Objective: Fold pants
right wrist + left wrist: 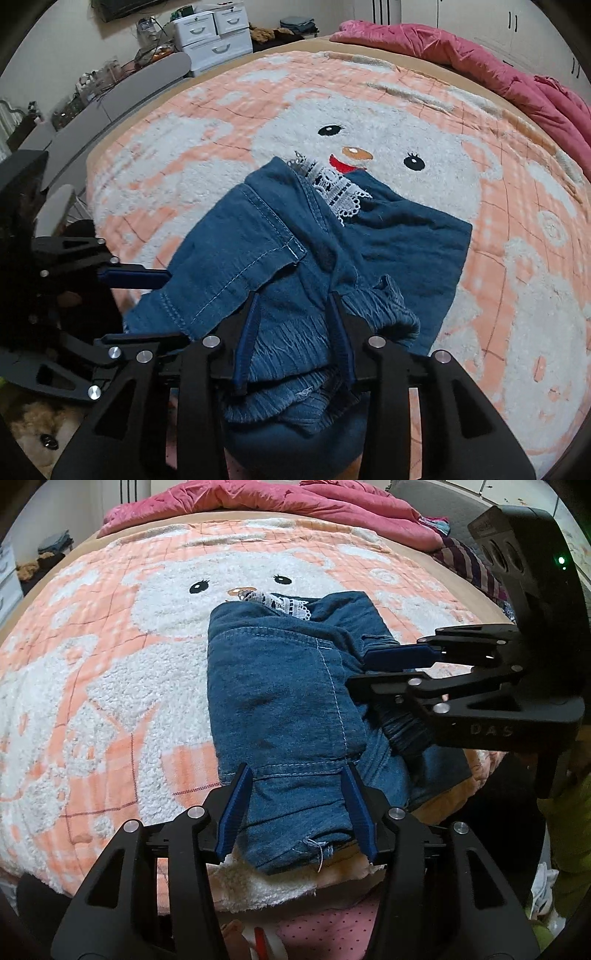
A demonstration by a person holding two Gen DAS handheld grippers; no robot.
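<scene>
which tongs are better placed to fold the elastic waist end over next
Right, probably. The right tongs stand open astride the gathered waistband of the pants. The left tongs straddle the hem end instead, also open.

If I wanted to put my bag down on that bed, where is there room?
The peach-and-white fleece blanket lies bare on both sides of the folded blue denim pants, and between their lace trim and the rumpled pink quilt. The near edge is crowded: the left tool and right tool straddle the denim.
</scene>
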